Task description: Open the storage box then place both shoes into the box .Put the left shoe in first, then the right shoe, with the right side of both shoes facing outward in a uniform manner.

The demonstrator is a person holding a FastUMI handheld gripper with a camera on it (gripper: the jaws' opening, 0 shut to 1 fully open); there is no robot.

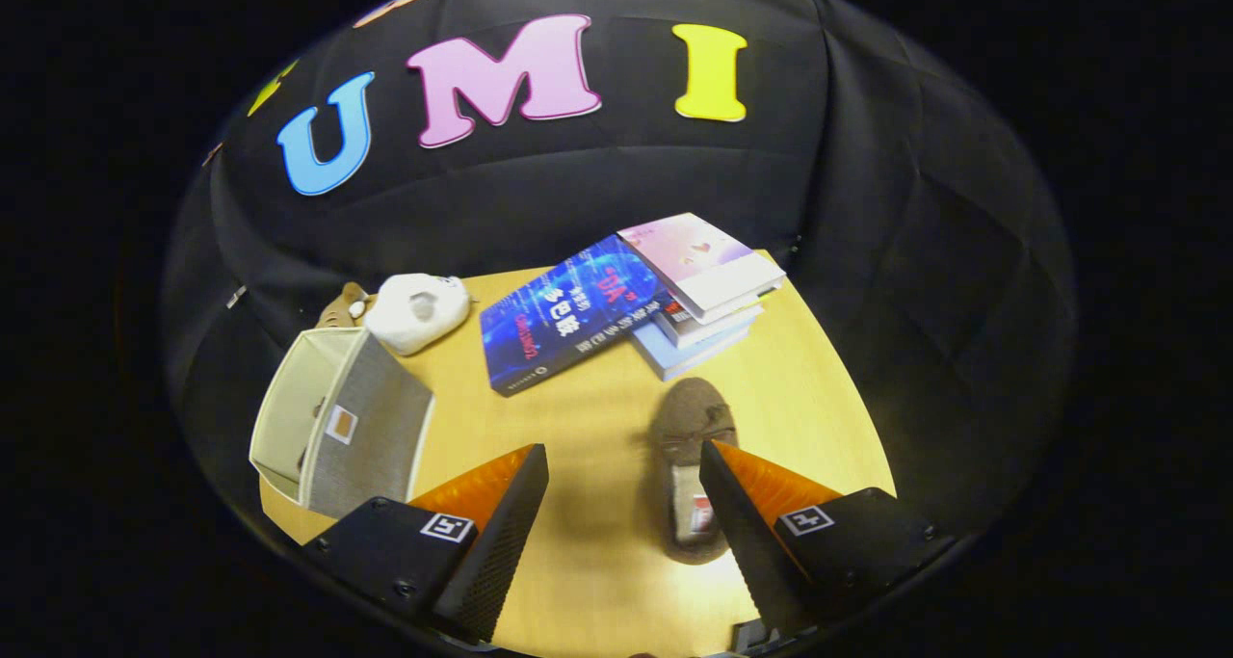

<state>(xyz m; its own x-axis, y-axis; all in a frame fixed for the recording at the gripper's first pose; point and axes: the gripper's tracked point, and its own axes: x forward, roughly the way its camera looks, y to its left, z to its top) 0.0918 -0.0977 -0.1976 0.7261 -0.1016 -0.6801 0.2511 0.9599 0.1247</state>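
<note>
Gripper (624,465) hung wide open, holding nothing, above the table (588,398), shoe (690,446) by one finger, box (337,427) off to the side.

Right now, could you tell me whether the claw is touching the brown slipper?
Cannot tell. In the gripper view the open claw has one finger overlapping the brown slipper on the table, but whether it rests on it or hovers above is unclear.

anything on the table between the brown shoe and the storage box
Nothing visible does. The brown shoe lies by the right finger of the open hand-held gripper, and bare table runs from it to the storage box. The books and white plush toy lie farther back.
</note>
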